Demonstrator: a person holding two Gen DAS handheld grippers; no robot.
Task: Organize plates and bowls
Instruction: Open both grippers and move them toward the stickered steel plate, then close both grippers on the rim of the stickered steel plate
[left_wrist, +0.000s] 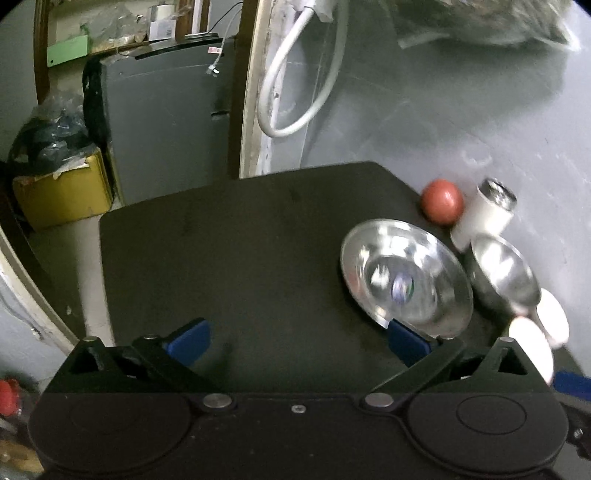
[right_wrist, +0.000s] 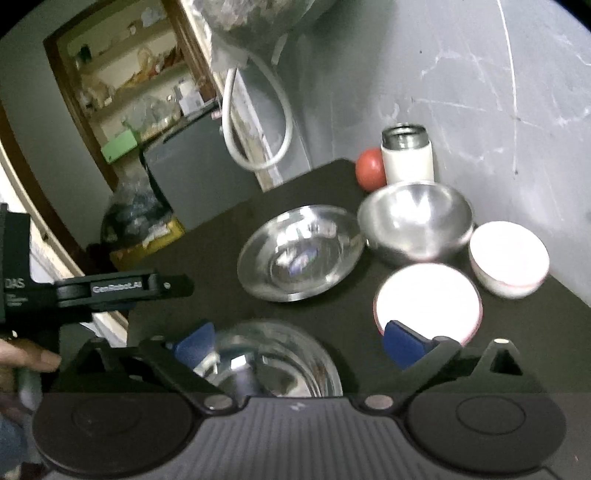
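Hovering above a dark matte table (left_wrist: 229, 236), the left gripper (left_wrist: 297, 341) spreads its blue-padded fingers wide with nothing between them, its right pad just at the near rim of a shallow steel plate (left_wrist: 406, 275). Behind that plate the left wrist view catches a rounded steel bowl (left_wrist: 504, 273), a red ball (left_wrist: 442, 201) and a white flask with a steel mouth (left_wrist: 484, 214), while two white bowls show only as blurred slivers at the frame's right edge. The right wrist view shows them in full: a white bowl with a pink rim (right_wrist: 428, 301) near the camera and a second white bowl (right_wrist: 509, 258) beside the steel one. It alone shows a clear glass bowl (right_wrist: 273, 363) lying just ahead of the right gripper (right_wrist: 297, 345), whose fingers are likewise spread, the left pad apparently over the glass rim, though blur leaves contact unclear. A person's hand (right_wrist: 26, 363) grips the left gripper's handle at the frame's left edge.
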